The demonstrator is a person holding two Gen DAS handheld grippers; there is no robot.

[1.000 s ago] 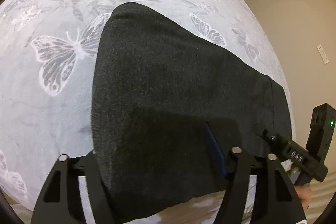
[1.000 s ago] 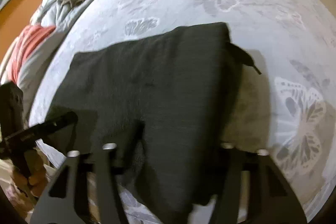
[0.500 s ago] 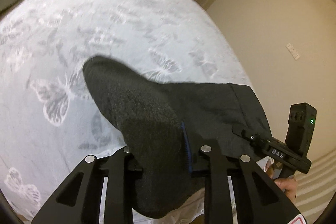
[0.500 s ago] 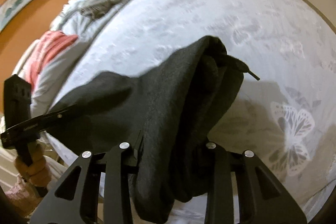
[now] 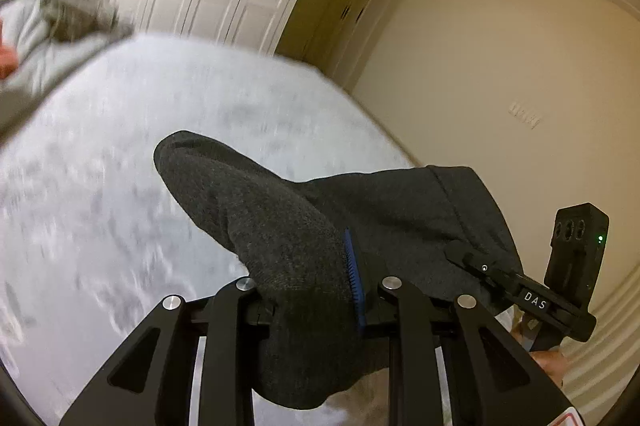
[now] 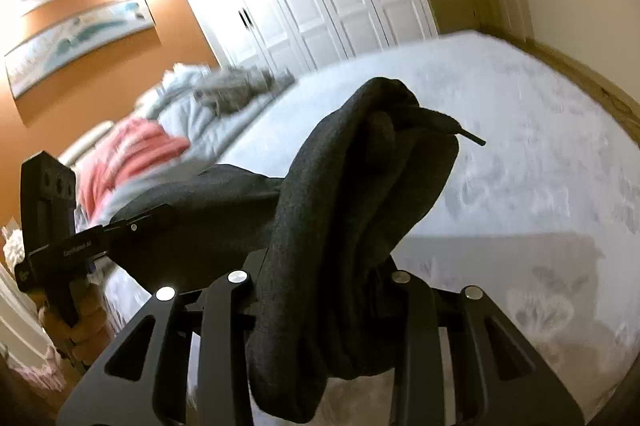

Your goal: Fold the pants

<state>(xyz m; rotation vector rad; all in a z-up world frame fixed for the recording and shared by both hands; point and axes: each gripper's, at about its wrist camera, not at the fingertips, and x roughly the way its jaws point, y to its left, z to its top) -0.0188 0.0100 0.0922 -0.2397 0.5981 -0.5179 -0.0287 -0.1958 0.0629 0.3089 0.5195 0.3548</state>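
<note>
**Pants lifted off the bed by both grippers**

Both grippers have risen since a second ago, when the dark grey pants (image 5: 304, 226) lay flat on the butterfly-print bed (image 5: 120, 154); now the cloth hangs bunched above it. Left gripper (image 5: 316, 290): jaws narrowed and clamped on one gathered edge, aimed slightly downward. Right gripper (image 6: 320, 282): jaws likewise pinched on the other edge, drawstring (image 6: 468, 136) dangling. This looks like the lift before a fold; next, the held edge likely needs carrying across and laying down evenly.
</note>
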